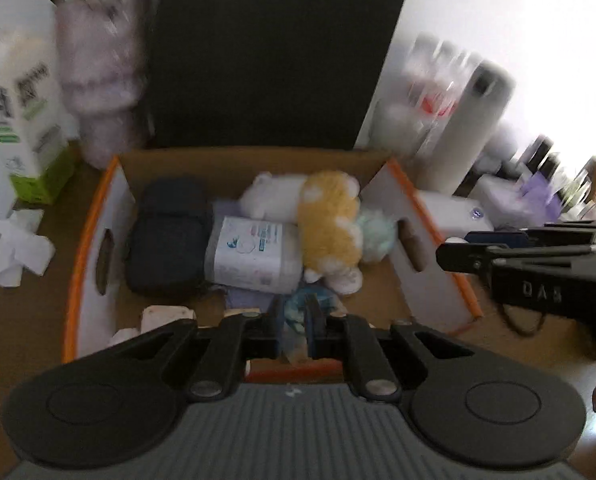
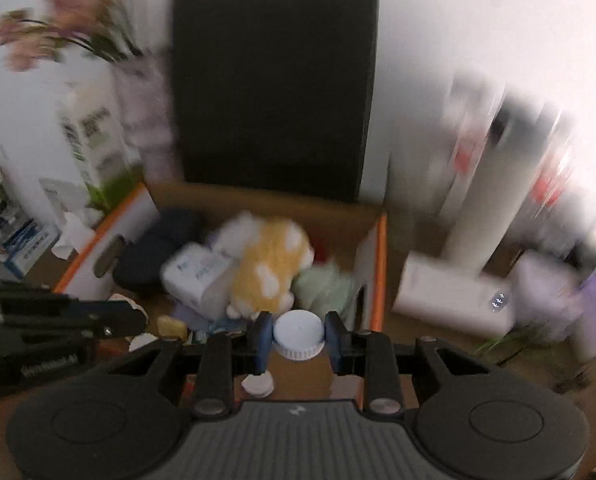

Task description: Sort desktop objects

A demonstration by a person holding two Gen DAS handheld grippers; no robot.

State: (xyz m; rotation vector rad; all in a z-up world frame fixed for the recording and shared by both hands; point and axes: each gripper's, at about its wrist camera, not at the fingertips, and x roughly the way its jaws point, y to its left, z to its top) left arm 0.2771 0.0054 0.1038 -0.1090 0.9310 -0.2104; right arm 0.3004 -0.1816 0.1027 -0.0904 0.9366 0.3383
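We hover both loads over the cardboard box (image 1: 97,256): right gripper (image 2: 298,336) grasping a white jar (image 2: 298,334), left gripper (image 1: 295,326) clenched on a blurred blue-green item (image 1: 295,310), and next we judge each needs releasing into free space near 6 o'clock.

Letters "DAS" are showing in raised lettering on the right gripper (image 1: 454,258) body, seen from the left wrist view. Dark and green print is running down the carton (image 1: 21,120), too blurred to read. Blue print is sitting on the white pack (image 1: 253,256) label, illegible. Small white marking on the left gripper (image 2: 137,322) body, unreadable.
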